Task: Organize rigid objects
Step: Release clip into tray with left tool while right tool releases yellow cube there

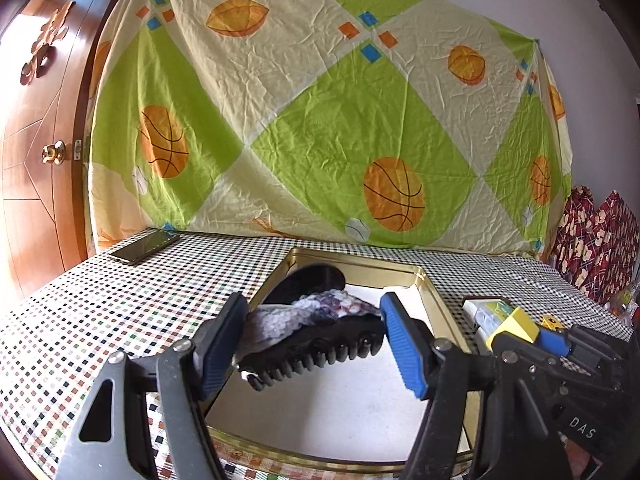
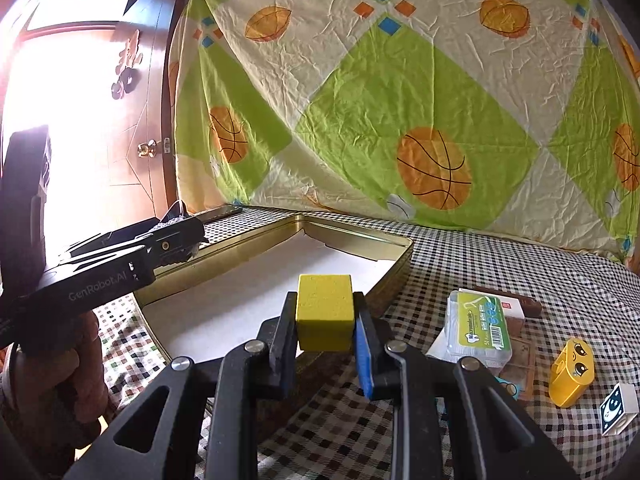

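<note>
The right tool (image 2: 326, 334) is clamped on a yellow block (image 2: 325, 312), just above the near rim of the gold tin (image 2: 394, 276). At nine o'clock the left tool (image 2: 176, 240) holds a dark clip over the tin.

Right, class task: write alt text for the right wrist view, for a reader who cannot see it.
The right gripper clamps a yellow block at the near edge of an open gold tin on a checked tablecloth. At left, the left gripper holds a dark hair claw over the tin; a floss-pick box and yellow toy sit right.
</note>
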Motion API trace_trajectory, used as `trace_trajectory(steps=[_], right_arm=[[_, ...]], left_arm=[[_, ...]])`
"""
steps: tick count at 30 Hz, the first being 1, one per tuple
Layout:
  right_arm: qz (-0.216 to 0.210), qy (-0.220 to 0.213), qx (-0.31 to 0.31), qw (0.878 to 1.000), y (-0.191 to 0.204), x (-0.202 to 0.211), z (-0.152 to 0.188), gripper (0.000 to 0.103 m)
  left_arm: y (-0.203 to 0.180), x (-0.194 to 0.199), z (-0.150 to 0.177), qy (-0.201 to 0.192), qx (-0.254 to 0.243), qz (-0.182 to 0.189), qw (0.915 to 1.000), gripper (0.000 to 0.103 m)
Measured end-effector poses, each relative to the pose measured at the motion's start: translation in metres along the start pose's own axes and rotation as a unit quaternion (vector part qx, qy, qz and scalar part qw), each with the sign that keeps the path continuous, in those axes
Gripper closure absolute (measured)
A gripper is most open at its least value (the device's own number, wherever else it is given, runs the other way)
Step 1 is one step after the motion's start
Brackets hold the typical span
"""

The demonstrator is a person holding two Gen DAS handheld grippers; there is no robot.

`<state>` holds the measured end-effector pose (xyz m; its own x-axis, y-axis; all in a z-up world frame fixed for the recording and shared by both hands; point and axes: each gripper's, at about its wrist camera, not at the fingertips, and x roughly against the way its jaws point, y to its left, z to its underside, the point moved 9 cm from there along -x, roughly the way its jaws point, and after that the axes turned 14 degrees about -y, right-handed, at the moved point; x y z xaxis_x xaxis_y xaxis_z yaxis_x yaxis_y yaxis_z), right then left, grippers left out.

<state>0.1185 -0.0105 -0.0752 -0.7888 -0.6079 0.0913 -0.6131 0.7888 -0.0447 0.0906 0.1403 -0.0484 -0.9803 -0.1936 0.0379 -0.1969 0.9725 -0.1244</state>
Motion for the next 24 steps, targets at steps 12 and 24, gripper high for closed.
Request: trace_trajectory(steps=[12, 24], right_arm=[[-0.022, 0.011, -0.005, 1.000, 0.006, -0.012, -0.011, 0.076], [-0.036, 0.036, 0.010, 0.999, 0.003, -0.053, -0.034, 0.076]], left_arm=[[0.000, -0.016, 0.001, 0.034, -0.005, 0.015, 0.9993, 0.034], [-0.014, -0.044, -0.008, 0.087, -0.037, 0.043, 0.9946, 0.034]])
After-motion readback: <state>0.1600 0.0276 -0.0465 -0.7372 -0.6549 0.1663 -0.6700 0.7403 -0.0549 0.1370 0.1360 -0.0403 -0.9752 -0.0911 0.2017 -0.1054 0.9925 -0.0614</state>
